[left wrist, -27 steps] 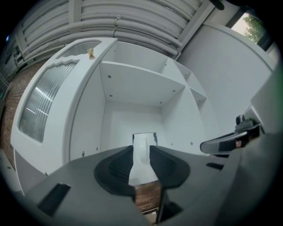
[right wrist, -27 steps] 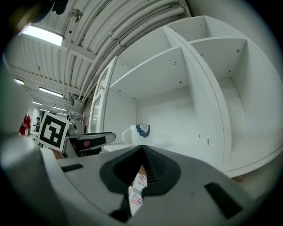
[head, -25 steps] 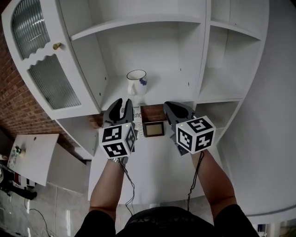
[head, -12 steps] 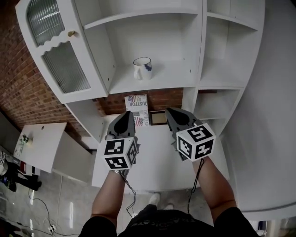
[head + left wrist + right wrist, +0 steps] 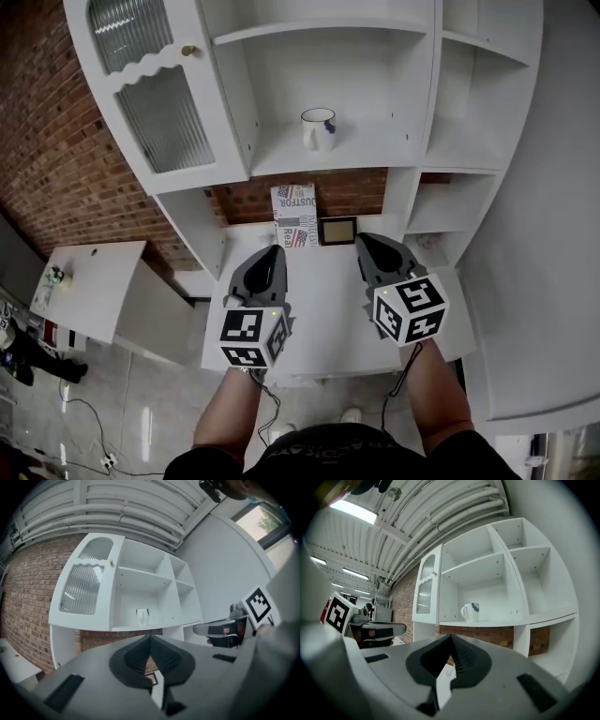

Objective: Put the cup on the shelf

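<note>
The cup [image 5: 319, 128] stands upright on the shelf [image 5: 380, 155], in the wide middle bay, handle to my left, with nothing touching it; so I judge the job done, with no step left that I can see except to hold clear of it. My left tongs [image 5: 274, 253] are clenched on nothing, the jaws meeting tip to tip with only air past them; my right tongs [image 5: 366, 242] are the same, shut and empty. Both hang side by side over the table [image 5: 319, 323], well below the cup and well apart from it. As for edges: the cup sits back from the shelf's front lip, not on the brink, and the board above [image 5: 319, 28] leaves plenty of height over its rim. An upright divider [image 5: 428, 94] closes the bay on the right and a side wall next to the glazed door [image 5: 155, 103] closes it on the left; the cup is near neither. Under the shelf, at the back of the table, a printed card [image 5: 294, 211] and a small frame [image 5: 337, 230] stand against the brick; my tips are near them, so any forward push low down would risk knocking them. The tabletop under my tongs is bare and gives free room to draw back toward its near edge. The white wall on the right hems in that side, while the left side is open down to the floor.
</note>
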